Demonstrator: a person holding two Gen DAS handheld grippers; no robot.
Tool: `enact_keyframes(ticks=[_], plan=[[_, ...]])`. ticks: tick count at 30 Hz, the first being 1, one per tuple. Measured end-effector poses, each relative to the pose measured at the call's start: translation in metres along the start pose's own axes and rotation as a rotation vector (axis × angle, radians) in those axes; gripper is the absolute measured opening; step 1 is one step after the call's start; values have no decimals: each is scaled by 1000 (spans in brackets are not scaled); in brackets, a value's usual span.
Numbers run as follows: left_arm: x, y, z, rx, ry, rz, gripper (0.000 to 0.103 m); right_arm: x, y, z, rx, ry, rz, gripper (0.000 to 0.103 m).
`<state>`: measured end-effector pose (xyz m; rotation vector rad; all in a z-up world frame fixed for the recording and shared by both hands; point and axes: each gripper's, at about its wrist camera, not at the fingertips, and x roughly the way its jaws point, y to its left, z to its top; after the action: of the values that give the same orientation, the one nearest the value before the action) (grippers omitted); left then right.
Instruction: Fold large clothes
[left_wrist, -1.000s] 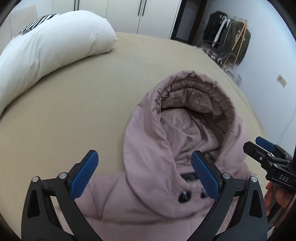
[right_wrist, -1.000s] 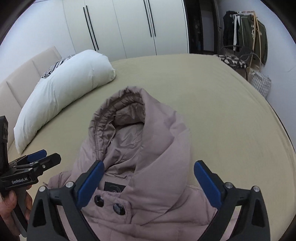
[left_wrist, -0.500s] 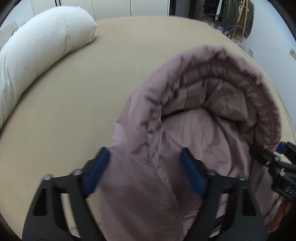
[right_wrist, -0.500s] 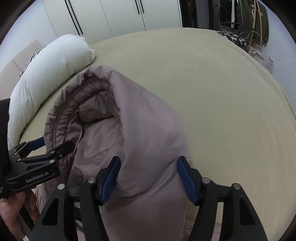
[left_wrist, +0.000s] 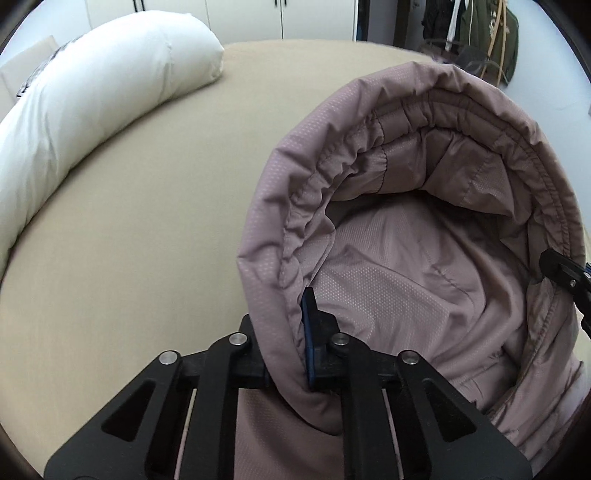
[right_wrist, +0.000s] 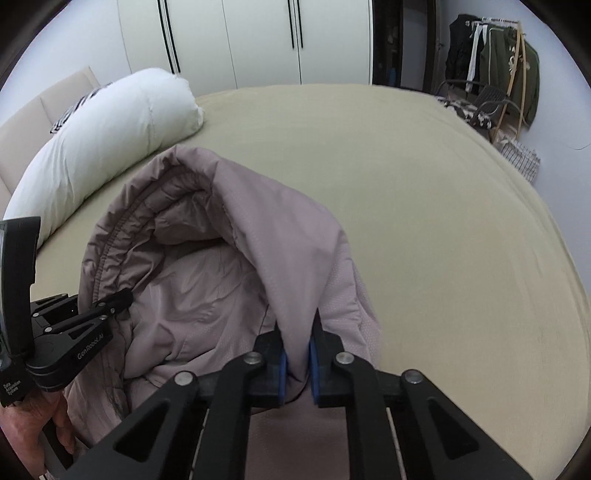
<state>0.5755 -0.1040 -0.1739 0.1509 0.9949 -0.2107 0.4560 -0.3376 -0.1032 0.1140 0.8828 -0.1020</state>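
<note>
A mauve padded jacket lies on the bed with its hood (left_wrist: 424, 236) lifted and open toward me; the hood also shows in the right wrist view (right_wrist: 229, 258). My left gripper (left_wrist: 288, 354) is shut on the hood's left rim, and shows at the left of the right wrist view (right_wrist: 92, 310). My right gripper (right_wrist: 295, 354) is shut on the hood's right side. Its tip shows at the right edge of the left wrist view (left_wrist: 565, 273).
The beige bed sheet (right_wrist: 424, 206) stretches ahead and to the right. A long white pillow (left_wrist: 85, 96) lies at the far left. White wardrobes (right_wrist: 258, 40) and a clothes rack (right_wrist: 491, 74) stand beyond the bed.
Both grippers moved forward from over the jacket collar onto the hood and closed on its two sides. The hood has risen off the bed.
</note>
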Motion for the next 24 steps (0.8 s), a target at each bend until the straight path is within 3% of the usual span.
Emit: enact_keyframes(ticks=[15, 24], plan=[[-103, 20, -38, 25, -158, -7, 10, -95, 18, -30, -35, -197, 9, 9], [-164, 42, -115, -77, -203, -81, 10, -142, -10, -120, 123, -214, 105, 9]])
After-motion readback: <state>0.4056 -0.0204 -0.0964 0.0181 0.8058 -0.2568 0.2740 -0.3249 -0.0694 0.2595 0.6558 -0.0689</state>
